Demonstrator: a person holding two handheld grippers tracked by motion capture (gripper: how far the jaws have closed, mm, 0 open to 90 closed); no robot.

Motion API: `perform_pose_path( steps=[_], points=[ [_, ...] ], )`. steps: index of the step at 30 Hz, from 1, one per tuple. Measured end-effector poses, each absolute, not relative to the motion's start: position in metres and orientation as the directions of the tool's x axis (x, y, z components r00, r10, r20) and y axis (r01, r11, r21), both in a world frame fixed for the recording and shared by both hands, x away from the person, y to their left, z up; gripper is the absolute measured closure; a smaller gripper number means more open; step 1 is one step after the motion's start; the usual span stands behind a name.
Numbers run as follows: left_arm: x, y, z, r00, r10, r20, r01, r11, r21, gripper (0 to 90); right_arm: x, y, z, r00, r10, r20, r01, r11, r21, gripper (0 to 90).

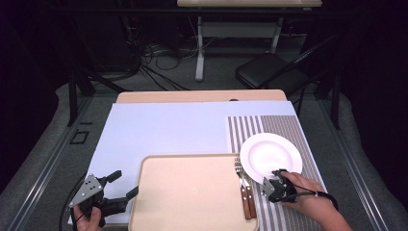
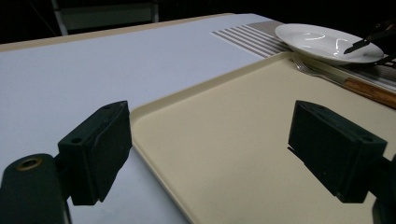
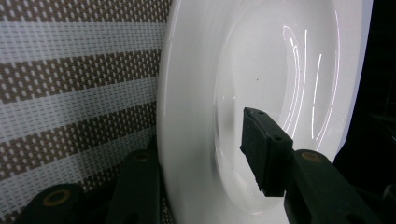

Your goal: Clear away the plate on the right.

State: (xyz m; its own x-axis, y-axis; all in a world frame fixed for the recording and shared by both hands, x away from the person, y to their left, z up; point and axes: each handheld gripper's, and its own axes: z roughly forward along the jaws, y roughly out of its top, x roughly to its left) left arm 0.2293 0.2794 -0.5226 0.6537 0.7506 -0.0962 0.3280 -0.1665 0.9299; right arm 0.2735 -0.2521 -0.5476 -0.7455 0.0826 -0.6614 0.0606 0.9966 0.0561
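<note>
My right tool (image 1: 274, 184) straddles the near rim of the plate (image 1: 269, 151), jaws not clamped, while my left tool (image 1: 118, 188) gapes wide at the tray (image 1: 187, 192) edge.

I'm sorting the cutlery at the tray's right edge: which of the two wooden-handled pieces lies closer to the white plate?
The right-hand piece, on the tray's rim, lies nearer the plate; the fork lies left of it.

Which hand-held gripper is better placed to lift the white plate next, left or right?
Right. The right hand-held gripper already has its jaws straddling the near rim of the white plate, one above, one below. The left hand-held gripper is open at the tray's far left edge, away from the plate.
</note>
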Motion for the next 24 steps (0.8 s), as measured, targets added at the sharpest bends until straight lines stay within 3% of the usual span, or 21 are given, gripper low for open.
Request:
perform_pose_path(
  steps=[5, 7, 24],
  points=[
    [0.2292, 0.2794, -0.5224, 0.654, 0.751, -0.095, 0.327, -0.168, 0.93, 13.8, 0.2741, -0.2535, -0.5502, -0.737, 0.072, -0.672, 0.024, 0.997, 0.08, 62.1],
    [0.229, 0.2795, -0.5224, 0.652, 0.752, -0.094, 0.329, -0.168, 0.929, 13.8, 0.2726, -0.2517, -0.5469, -0.761, 0.054, -0.646, 0.047, 0.999, 0.028, 64.0],
    [0.2293, 0.2795, -0.5225, 0.654, 0.75, -0.096, 0.328, -0.167, 0.93, 13.8, 0.2706, -0.251, -0.5521, -0.741, 0.0, -0.671, -0.011, 1.0, 0.012, 71.1]
  ],
)
